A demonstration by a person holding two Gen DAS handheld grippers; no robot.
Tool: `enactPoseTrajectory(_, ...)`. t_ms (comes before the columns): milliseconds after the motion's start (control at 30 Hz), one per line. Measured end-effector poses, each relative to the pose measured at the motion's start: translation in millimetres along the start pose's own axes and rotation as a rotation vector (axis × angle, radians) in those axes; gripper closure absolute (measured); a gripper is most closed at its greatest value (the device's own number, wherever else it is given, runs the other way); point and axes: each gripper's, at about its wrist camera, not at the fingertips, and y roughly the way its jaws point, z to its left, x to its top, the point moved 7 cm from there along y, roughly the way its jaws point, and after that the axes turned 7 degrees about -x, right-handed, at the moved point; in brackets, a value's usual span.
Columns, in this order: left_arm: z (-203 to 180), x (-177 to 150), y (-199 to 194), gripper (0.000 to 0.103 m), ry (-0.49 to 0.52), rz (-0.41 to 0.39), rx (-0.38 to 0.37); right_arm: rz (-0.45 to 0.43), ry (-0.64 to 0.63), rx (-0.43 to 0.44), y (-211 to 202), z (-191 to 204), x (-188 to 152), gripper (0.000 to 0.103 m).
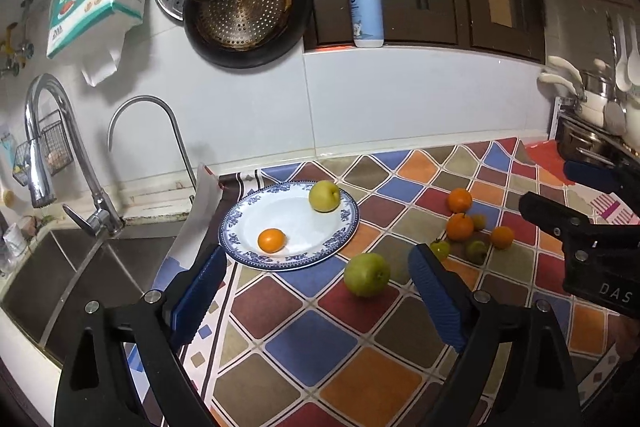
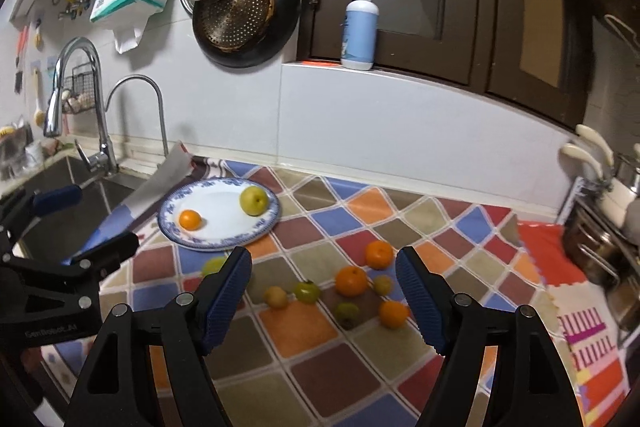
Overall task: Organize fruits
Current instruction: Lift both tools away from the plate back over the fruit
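Observation:
A blue-rimmed white plate (image 1: 240, 223) (image 2: 176, 203) holds a green apple (image 1: 324, 196) (image 2: 253, 200) and a small orange (image 1: 271, 240) (image 2: 189, 219). A second green apple (image 1: 367, 274) lies on the cloth in front of the plate; in the right wrist view it (image 2: 213, 264) is partly hidden behind my finger. Several oranges (image 1: 459, 226) (image 2: 351, 281) and small green fruits (image 1: 476, 251) (image 2: 307, 291) lie loose to the right. My left gripper (image 1: 318, 259) is open and empty, just before the loose apple. My right gripper (image 2: 324, 263) is open and empty above the loose fruits.
A steel sink (image 1: 52, 267) with two faucets (image 1: 48, 147) lies left of the plate. Pans (image 1: 244, 3) hang on the wall, and a pump bottle (image 1: 366, 11) stands on the sill. Pots (image 2: 600, 239) stand at the right. A checkered cloth (image 1: 340, 347) covers the counter.

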Motion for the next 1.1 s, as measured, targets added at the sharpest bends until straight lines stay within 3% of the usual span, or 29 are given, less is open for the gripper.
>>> enactPoseTrajectory(400, -15, -27, 27, 0.010, 0.055, 0.071, 0.002, 0.146, 0.055, -0.002, 25, -12, -47, 0.028)
enactPoseTrajectory(700, -16, -39, 63, 0.010, 0.073, 0.143, -0.006, 0.206, 0.054, 0.014, 58, -13, -62, 0.029)
enactPoseTrajectory(1100, -23, -48, 109, 0.011, 0.120, 0.222, -0.043, 0.301, 0.071, 0.045, 104, -14, -78, 0.038)
